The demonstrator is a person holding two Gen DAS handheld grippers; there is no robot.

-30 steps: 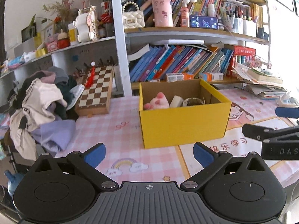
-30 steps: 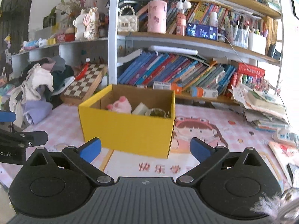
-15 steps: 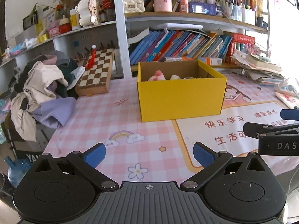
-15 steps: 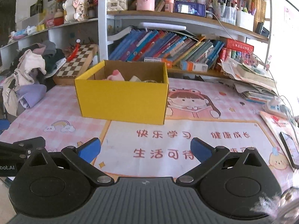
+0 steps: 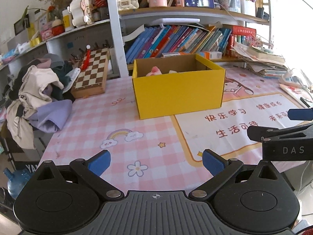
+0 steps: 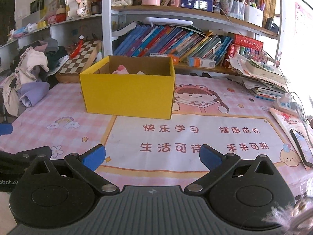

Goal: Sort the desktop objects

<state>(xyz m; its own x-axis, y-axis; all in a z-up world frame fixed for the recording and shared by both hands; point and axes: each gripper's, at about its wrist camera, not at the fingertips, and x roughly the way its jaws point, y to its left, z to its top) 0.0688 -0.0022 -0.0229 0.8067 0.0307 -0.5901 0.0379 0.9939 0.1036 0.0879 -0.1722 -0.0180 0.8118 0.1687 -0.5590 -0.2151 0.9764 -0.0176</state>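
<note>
A yellow cardboard box (image 5: 179, 92) stands open on the pink checked table mat (image 5: 117, 121); it also shows in the right wrist view (image 6: 128, 96). A pink plush toy (image 5: 154, 70) and a pale object lie inside it. My left gripper (image 5: 155, 161) is open and empty, low near the table's front edge, well short of the box. My right gripper (image 6: 151, 155) is open and empty, also back from the box. The right gripper shows at the right of the left wrist view (image 5: 281, 137).
A chessboard (image 5: 92, 74) leans behind the box at the left. A heap of clothes (image 5: 37, 96) covers the table's left edge. Bookshelves (image 5: 176, 41) stand behind. Stacked papers (image 6: 262, 78), a power strip (image 6: 287, 102) and a phone (image 6: 302, 146) lie at the right.
Both grippers have pulled back from the box toward the table's front edge; the box now looks smaller and farther. Both stay open and empty.
</note>
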